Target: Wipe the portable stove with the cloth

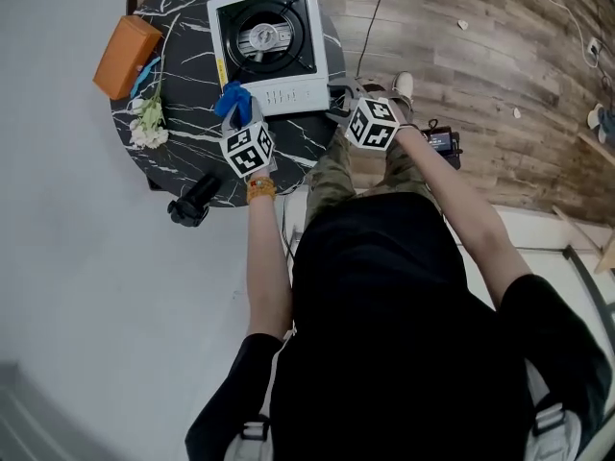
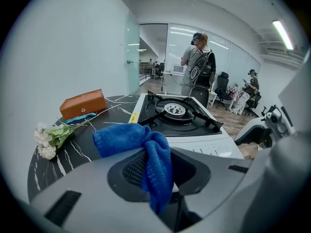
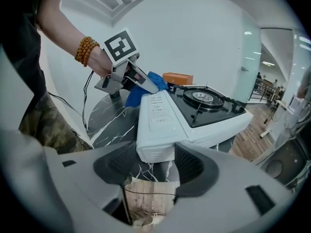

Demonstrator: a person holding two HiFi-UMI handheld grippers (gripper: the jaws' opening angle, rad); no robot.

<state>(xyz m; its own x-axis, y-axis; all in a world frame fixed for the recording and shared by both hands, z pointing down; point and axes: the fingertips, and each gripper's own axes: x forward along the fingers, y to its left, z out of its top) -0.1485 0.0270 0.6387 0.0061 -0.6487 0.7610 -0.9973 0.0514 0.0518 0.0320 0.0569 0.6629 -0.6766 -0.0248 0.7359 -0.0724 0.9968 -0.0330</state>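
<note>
A white portable stove point(image 1: 266, 41) with a black burner top stands on the round black marble table point(image 1: 192, 147). My left gripper point(image 1: 233, 118) is shut on a blue cloth point(image 1: 234, 100) just off the stove's front left corner. In the left gripper view the cloth point(image 2: 146, 149) hangs bunched between the jaws, with the stove point(image 2: 180, 118) right behind it. My right gripper point(image 1: 344, 99) is at the stove's front right corner. In the right gripper view its jaws point(image 3: 154, 166) stand open, and the stove's point(image 3: 194, 110) near corner sits at the fingertips.
An orange case point(image 1: 126, 56) and a sprig of white flowers point(image 1: 147, 123) lie on the table's left side. A black object point(image 1: 195, 200) sits at the near table edge. Cables run over the wooden floor point(image 1: 480, 56). A person point(image 2: 198, 64) stands far behind the table.
</note>
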